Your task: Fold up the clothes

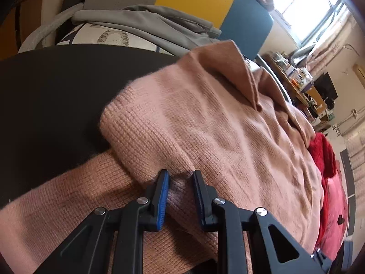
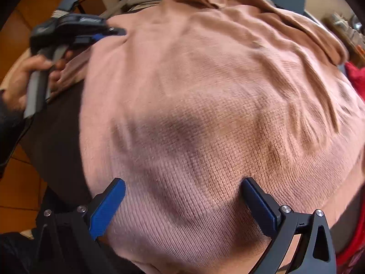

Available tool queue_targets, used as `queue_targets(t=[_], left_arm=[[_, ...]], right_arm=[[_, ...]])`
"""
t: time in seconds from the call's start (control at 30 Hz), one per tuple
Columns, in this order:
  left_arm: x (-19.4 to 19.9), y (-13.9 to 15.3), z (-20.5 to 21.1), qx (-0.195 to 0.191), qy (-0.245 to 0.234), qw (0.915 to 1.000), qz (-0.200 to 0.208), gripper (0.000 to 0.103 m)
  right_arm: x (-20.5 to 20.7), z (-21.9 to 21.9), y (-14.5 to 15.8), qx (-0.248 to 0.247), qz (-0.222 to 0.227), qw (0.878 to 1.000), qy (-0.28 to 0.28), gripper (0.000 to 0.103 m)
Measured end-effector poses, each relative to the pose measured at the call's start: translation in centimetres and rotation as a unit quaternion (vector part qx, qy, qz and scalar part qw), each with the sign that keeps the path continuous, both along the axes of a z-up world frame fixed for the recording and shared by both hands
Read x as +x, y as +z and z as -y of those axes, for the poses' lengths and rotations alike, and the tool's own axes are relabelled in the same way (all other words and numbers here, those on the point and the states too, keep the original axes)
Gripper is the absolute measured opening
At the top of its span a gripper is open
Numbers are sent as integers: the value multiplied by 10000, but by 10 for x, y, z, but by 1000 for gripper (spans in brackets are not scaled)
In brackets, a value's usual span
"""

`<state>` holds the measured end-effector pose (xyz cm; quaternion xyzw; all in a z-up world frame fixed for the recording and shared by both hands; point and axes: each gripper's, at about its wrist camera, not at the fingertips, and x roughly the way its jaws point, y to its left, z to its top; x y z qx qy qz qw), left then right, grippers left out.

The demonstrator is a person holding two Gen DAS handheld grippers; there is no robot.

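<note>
Left wrist view: pink sweater [image 1: 205,118] lies spread on dark counter [image 1: 50,96], sleeve folded across. Left hand-held gripper [image 1: 180,182] narrow, pinching thick fold of sleeve. Right hand-held gripper [image 2: 182,196] wide, nothing held, hovers over sweater body. Knit looks soft, floppy, light, a bit stretchy; will sag and bunch. Best to grab at edges or cuffs, not flat middle. Red clothes [image 1: 324,155] lie just beside.
</note>
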<state>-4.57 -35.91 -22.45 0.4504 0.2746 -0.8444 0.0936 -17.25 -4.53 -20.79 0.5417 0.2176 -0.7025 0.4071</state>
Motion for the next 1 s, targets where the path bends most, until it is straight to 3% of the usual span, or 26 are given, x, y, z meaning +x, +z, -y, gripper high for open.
queue_targets(t=[0.2,0.3,0.4,0.5,0.6,0.73,0.8,1.0], left_arm=[[-12,7,29,-99,-19,9999,11,22],[14,35,44,-114,234,9988,-412,22],[58,56,56,-574,451,9959,-543,25],[106,50,71,-1227,661,9902,-97,25],[147,24,83,-1192,840,9887,336,25],[198,-4,91,-1047,1257,9847,598,25],[218,-8,86,-1085,1379,9835,437,25],[264,-4,91,-1306,2021,9673,801,27]], right_arm=[[8,37,0,-49,114,9995,299,103],[16,47,-1,9,45,9992,409,103],[13,47,0,-82,115,9993,354,103],[-12,37,2,-231,244,9991,272,103],[-20,36,3,-232,171,9993,248,103],[0,43,4,-127,-39,9997,184,103],[1,45,3,-118,-100,9998,119,103],[20,65,-1,26,-219,9997,-118,103]])
